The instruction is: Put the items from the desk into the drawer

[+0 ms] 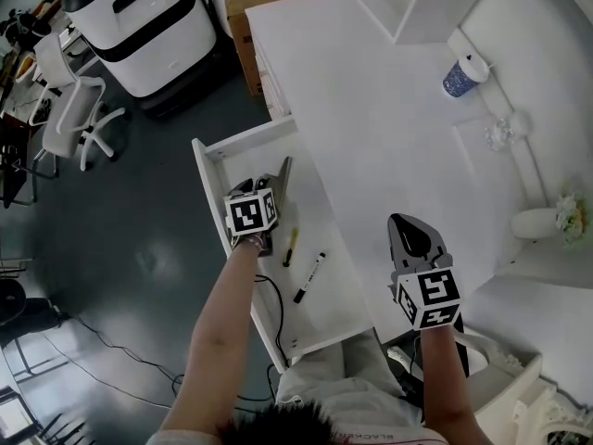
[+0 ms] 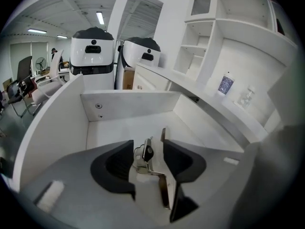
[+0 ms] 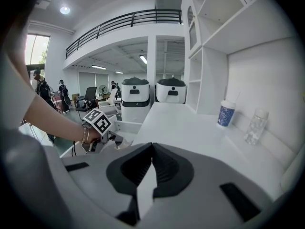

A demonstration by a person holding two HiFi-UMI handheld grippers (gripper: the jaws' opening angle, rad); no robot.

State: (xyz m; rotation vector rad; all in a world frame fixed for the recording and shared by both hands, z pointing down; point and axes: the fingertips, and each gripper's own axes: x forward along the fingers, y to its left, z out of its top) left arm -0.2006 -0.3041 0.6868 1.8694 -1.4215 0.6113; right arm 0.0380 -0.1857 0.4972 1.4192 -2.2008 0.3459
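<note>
- Drawer (image 1: 243, 137) first: what did the head view show?
- It stood pulled out beside the surface (image 1: 371, 137), with a pen (image 1: 290, 246) and a marker (image 1: 309, 277) on its floor. The left tool (image 1: 264, 188) reached in near the back wall. The right tool (image 1: 414, 239) hung over the surface, well apart from the cup (image 1: 460, 75).
- And the left gripper view?
- The left tool (image 2: 147, 149) had its jaws apart. A small metal item (image 2: 143, 161) sat between them on the drawer floor, and no pad seemed to press on it. It looked let go.
- The right gripper view?
- The right tool (image 3: 151, 151) was closed on nothing, pointing along the surface toward the cup (image 3: 225, 113) and a bottle (image 3: 254, 127).
- What could have gone wrong from there?
- My guess: the item lay close to the right jaw, so a skewed pull-back might have snagged it and dragged it or knocked it over. After that, the cup was tall and upright, so an off-centre pinch might have tipped it.
</note>
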